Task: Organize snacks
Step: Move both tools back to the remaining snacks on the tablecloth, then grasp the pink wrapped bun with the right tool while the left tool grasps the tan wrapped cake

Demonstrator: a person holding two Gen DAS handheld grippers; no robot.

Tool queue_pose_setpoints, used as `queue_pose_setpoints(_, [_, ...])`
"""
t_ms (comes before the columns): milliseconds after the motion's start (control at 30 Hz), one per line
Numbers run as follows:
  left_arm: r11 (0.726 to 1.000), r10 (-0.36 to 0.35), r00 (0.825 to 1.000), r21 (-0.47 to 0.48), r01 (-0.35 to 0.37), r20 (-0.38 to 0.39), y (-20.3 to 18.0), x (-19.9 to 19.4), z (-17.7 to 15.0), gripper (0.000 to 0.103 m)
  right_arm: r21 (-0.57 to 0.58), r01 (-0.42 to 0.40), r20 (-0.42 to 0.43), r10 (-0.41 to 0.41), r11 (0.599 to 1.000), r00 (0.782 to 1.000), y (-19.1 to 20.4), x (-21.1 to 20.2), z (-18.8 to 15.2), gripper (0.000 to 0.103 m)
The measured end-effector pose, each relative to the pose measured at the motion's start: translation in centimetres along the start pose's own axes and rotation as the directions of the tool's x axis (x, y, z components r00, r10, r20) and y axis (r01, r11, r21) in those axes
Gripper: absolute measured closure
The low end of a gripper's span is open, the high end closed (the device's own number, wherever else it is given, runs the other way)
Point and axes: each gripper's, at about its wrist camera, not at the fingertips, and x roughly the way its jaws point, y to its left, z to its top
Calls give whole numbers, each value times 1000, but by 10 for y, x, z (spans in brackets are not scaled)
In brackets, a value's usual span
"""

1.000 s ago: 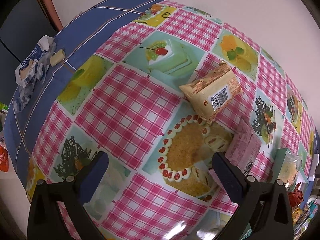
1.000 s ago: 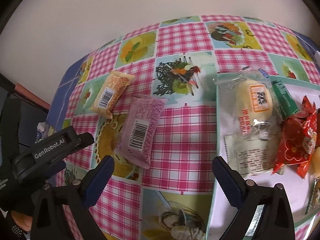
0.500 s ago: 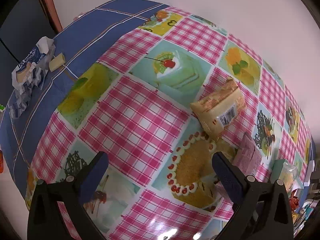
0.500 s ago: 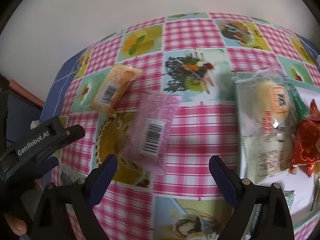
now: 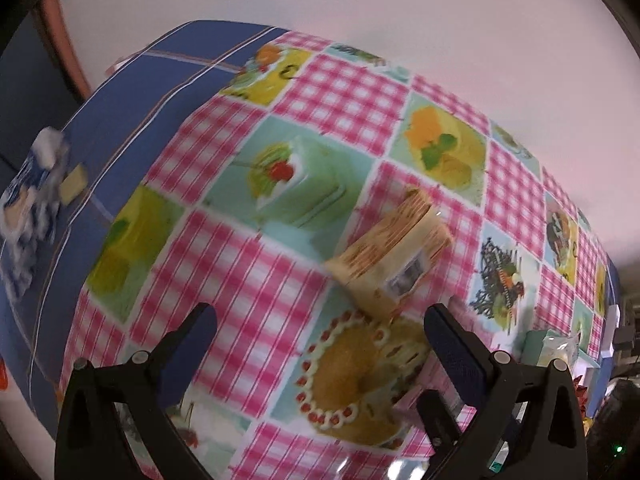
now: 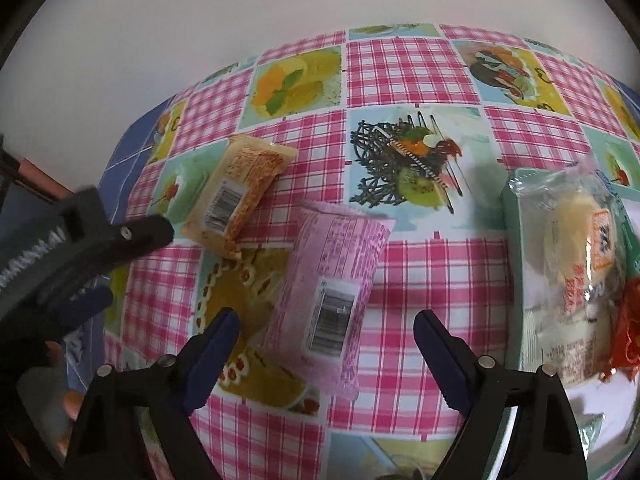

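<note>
Pink-checked cloth covers the table (image 5: 256, 264). Left wrist view, blurred: left gripper (image 5: 320, 328) has jaws wide apart, nothing between them; tan snack packet (image 5: 394, 256) lies on the cloth just beyond the right-hand jaw. Right wrist view: right gripper (image 6: 326, 330) jaws, just been closing, stand apart over the near end of the pink snack packet (image 6: 332, 292), not gripping it. More snacks sit in the tray (image 6: 516, 264) at right.

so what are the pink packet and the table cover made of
Pink packet: probably thin plastic film with a matte look; it has crimped ends, printed text and a barcode label. Table cover: likely wipeable vinyl or oilcloth, as glare spots show on its printed checks.
</note>
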Motion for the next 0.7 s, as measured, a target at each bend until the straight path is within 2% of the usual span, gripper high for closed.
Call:
queue_pose_setpoints(400, [984,13,1000,176,-10,-12,-27,22,22,0,-31,60,-5,-61,998,998,3,24,16,14])
queue_pose_setpoints(700, [977,35,999,213,-27,-32,-36,38,22,0,-40,116,13,-115,992,993,-6,25,19,14])
